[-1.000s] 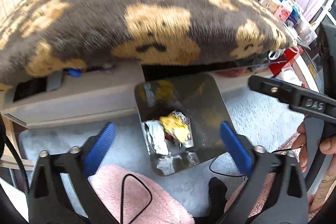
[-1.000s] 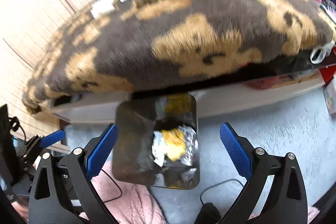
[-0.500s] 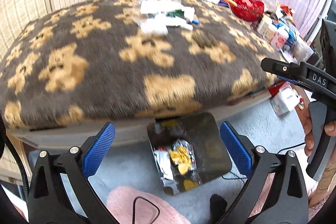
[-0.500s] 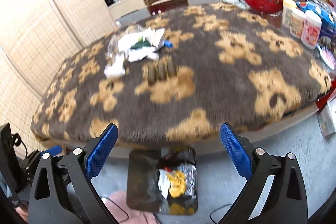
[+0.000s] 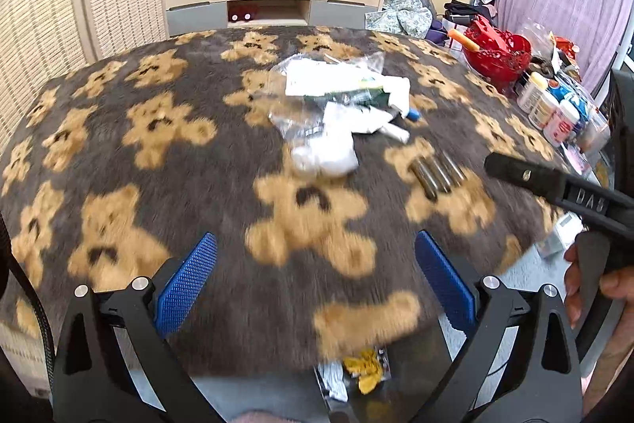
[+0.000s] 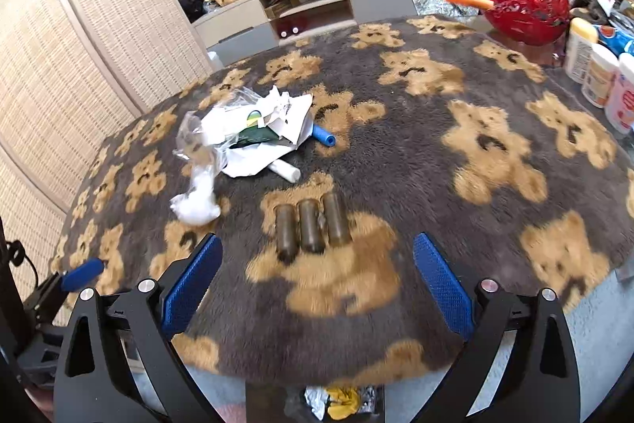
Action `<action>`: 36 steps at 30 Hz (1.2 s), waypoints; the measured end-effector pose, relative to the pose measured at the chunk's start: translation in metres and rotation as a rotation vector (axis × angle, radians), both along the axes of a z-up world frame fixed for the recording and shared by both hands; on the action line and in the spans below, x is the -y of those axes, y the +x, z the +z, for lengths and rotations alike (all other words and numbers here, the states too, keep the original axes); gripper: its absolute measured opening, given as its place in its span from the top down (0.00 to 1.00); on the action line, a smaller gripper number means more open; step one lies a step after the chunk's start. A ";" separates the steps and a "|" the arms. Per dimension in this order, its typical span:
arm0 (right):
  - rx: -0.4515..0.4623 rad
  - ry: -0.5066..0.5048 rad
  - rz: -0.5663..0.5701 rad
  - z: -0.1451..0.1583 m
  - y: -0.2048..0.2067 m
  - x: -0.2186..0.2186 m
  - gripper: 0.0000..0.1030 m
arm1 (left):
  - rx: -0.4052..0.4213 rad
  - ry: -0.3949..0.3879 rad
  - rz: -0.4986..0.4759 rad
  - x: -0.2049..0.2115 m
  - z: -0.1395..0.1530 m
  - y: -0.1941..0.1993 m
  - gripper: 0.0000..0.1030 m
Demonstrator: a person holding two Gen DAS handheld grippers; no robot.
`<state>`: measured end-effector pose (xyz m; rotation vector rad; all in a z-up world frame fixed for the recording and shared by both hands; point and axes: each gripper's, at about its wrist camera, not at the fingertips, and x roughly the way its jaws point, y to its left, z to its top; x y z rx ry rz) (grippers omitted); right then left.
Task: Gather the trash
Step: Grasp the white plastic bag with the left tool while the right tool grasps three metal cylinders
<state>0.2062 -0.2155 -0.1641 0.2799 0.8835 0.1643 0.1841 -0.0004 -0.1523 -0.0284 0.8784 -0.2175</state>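
A pile of trash (image 5: 337, 94) lies on the bear-print blanket (image 5: 158, 185): torn white paper, clear plastic, a white tissue wad (image 5: 325, 157), a blue cap. It also shows in the right wrist view (image 6: 253, 129). Three brown tubes (image 6: 311, 226) lie side by side nearer me, also in the left wrist view (image 5: 436, 173). A metal bin with foil and yellow wrappers (image 5: 360, 371) stands on the floor below the table edge (image 6: 337, 403). My left gripper (image 5: 315, 288) and right gripper (image 6: 317, 286) are both open and empty above the blanket's near edge.
A red basket (image 6: 523, 6) and several bottles (image 6: 598, 70) stand at the table's right. A TV cabinet (image 5: 273, 2) is behind. A woven screen (image 6: 59, 66) is at the left. The right gripper's body (image 5: 562, 193) shows at right in the left wrist view.
Both grippers have risen from the floor bin up above the table edge. The tabletop trash has come into view and the bin has dropped to the bottom of both views.
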 end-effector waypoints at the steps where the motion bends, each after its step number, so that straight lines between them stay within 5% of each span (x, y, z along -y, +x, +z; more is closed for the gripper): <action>1: -0.008 0.002 0.000 -0.005 0.007 -0.001 0.08 | 0.002 0.001 -0.001 0.001 -0.002 0.007 0.09; 13: -0.083 -0.014 0.030 -0.046 0.050 -0.019 0.21 | -0.024 0.025 -0.054 0.017 -0.034 0.076 0.36; 23: -0.039 -0.158 0.041 -0.047 0.037 -0.032 0.43 | -0.047 0.001 -0.065 0.013 -0.052 0.097 0.81; 28: -0.010 -0.252 0.048 -0.049 0.025 -0.041 0.47 | -0.049 -0.024 -0.053 0.004 -0.052 0.084 0.86; 36: -0.045 -0.169 0.055 -0.045 0.013 -0.030 0.49 | -0.060 -0.053 -0.022 -0.009 -0.049 0.040 0.88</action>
